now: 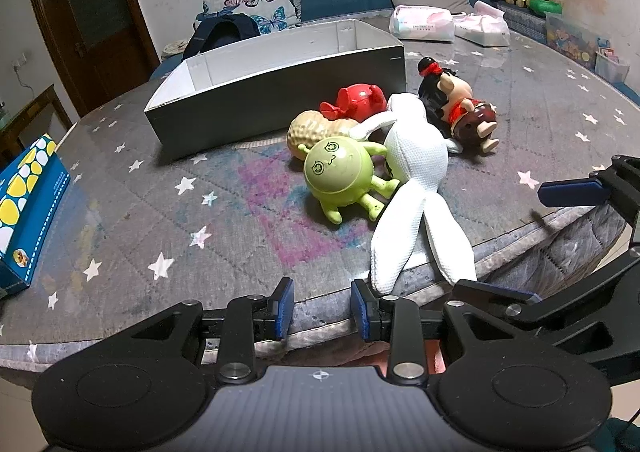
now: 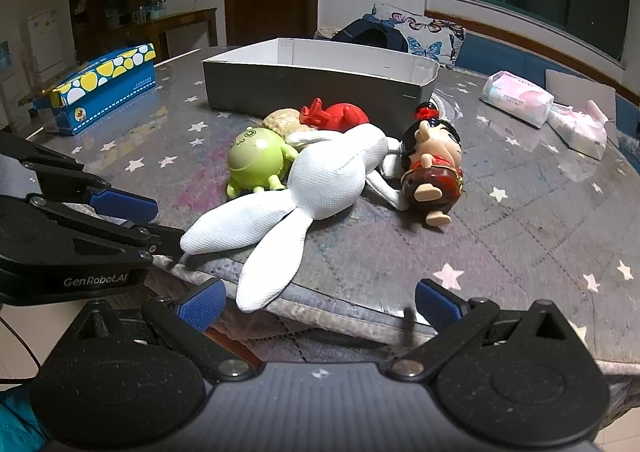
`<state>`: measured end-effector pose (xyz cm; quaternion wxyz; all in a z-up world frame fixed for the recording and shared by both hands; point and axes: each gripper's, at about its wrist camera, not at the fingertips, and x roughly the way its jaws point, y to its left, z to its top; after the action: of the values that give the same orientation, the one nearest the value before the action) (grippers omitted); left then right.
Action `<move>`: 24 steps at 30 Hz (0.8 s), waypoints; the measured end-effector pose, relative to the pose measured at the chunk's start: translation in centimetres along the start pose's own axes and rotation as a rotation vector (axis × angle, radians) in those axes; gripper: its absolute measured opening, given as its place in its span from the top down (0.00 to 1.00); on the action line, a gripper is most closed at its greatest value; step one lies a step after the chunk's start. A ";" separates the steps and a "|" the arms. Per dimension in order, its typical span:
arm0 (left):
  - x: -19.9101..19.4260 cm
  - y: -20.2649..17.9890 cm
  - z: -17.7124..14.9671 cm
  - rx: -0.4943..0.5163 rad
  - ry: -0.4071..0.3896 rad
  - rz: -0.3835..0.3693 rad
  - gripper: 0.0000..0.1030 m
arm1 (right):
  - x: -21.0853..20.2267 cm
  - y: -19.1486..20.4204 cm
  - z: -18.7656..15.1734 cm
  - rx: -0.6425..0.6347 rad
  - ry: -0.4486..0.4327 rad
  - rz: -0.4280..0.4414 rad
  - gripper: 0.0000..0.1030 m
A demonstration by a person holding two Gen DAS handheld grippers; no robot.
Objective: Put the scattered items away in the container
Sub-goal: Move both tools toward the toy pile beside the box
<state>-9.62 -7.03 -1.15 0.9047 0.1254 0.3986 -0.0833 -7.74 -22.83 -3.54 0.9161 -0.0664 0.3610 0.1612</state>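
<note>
A grey open box (image 1: 256,100) (image 2: 312,86) stands on the table, white inside. In front of it lies a heap of toys: a white cloth rabbit (image 1: 416,188) (image 2: 332,180), a green round figure (image 1: 340,172) (image 2: 256,160), a peanut toy (image 1: 316,132) (image 2: 282,118), a red toy (image 1: 356,98) (image 2: 340,114) and a doll in red (image 1: 464,104) (image 2: 432,168). My left gripper (image 1: 322,310) is open with a narrow gap, empty, at the table's near edge by the rabbit's leg. My right gripper (image 2: 320,304) is wide open, empty, near the rabbit's legs.
A blue tissue box (image 1: 28,208) (image 2: 100,88) sits at the table's left. Tissue packs (image 1: 424,24) (image 2: 516,98) lie at the far right. The table edge (image 1: 320,328) is just below both grippers. The right gripper shows at the left wrist view's right side (image 1: 576,188).
</note>
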 end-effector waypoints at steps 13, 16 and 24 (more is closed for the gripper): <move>0.0 0.2 0.5 -0.004 -0.004 -0.009 0.67 | 0.2 -0.1 0.5 -0.001 -0.006 0.018 0.04; 0.0 0.3 0.7 -0.005 -0.005 -0.012 0.66 | 0.3 -0.1 0.6 -0.005 -0.007 0.023 0.04; 0.1 0.5 1.1 -0.007 -0.011 -0.021 0.66 | 0.5 -0.3 1.0 0.000 -0.012 0.035 0.04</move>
<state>-8.63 -6.87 -0.38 0.9063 0.1178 0.3953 -0.0920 -6.66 -22.74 -3.15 0.9154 -0.0590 0.3565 0.1774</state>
